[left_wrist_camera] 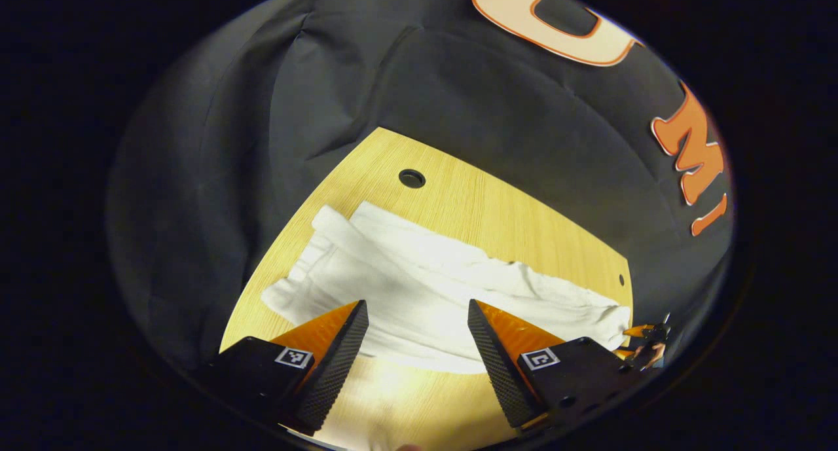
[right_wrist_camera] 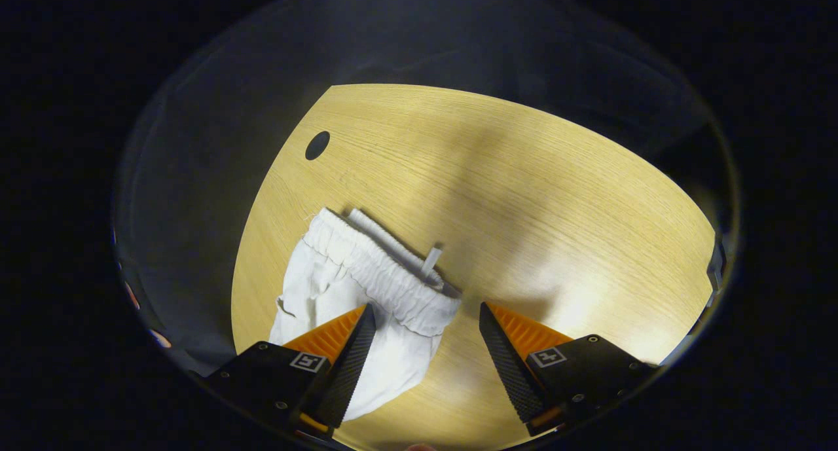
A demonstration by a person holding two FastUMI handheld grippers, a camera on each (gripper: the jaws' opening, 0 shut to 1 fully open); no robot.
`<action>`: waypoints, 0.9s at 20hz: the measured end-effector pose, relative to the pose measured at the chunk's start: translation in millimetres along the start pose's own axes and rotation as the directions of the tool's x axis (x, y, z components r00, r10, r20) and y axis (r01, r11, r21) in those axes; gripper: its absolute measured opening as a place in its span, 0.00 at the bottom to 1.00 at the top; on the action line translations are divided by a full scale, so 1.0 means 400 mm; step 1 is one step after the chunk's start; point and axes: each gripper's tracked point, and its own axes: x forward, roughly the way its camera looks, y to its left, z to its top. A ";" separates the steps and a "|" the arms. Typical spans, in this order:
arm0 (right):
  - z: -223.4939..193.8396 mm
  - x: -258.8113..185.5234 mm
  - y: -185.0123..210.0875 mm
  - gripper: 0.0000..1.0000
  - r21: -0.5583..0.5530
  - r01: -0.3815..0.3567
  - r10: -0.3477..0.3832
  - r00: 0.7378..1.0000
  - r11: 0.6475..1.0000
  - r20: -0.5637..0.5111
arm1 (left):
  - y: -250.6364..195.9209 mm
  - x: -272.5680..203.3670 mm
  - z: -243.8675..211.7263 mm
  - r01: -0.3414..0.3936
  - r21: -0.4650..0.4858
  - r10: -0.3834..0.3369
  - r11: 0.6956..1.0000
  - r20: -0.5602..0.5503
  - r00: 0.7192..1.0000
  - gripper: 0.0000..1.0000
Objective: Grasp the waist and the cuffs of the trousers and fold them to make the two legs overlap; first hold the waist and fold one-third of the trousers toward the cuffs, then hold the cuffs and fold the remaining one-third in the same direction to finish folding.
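In the left gripper view, the left tongs (left_wrist_camera: 418,313) stand wide open above the counter (left_wrist_camera: 471,202), with nothing between the fingers. White trousers (left_wrist_camera: 419,287) lie flat across the wooden top, legs already laid one upon the other, stretched from the left side to the right edge. Their near edge is partly covered by the two fingers. A round hole (left_wrist_camera: 412,178) sits in the counter beyond the cloth. At the far right edge the other gripper (left_wrist_camera: 645,346) shows small and blurred beside the trousers' end; how it stands cannot be made out there. Each finger mount carries a small square marker, no readable writing.

In the right gripper view, the right tongs (right_wrist_camera: 427,317) are likewise spread wide, holding nothing. The gathered elastic waist (right_wrist_camera: 386,274) of the trousers lies just ahead of the left finger, a short drawstring end (right_wrist_camera: 431,262) sticking up beside it. The rest of the trousers runs out of sight under the left finger.
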 end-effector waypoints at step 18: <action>0.052 0.051 0.043 0.18 0.110 -0.100 0.090 0.991 0.989 0.096 | -0.038 -0.185 -0.212 -0.037 -0.060 0.040 0.998 0.048 0.998 0.97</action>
